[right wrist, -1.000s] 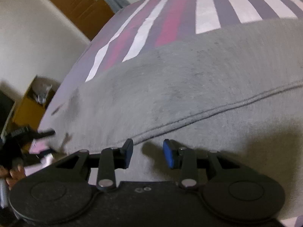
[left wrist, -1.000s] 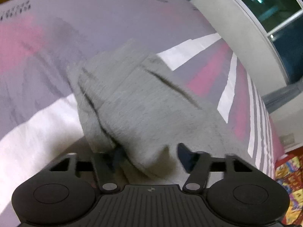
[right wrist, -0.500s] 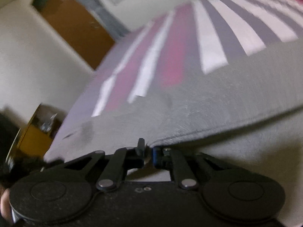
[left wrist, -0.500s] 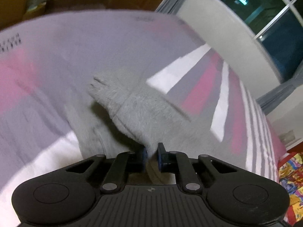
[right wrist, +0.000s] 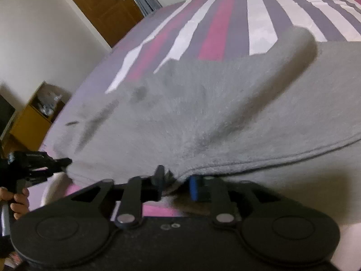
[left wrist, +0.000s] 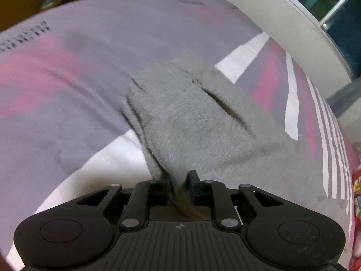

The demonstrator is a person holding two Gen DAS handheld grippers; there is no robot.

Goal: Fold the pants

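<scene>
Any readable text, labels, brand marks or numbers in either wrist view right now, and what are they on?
No text can be read as words.
Rows of small dark print on the striped grey, pink and white bed sheet: too blurred to read.
A second dark printed patch near the sheet's far edge: too blurred to read.
A small round embossed mark on the black left gripper body: a symbol, no letters.
Two small rings on the black right gripper body: no letters.
Grey fleece pants: no label visible.
</scene>
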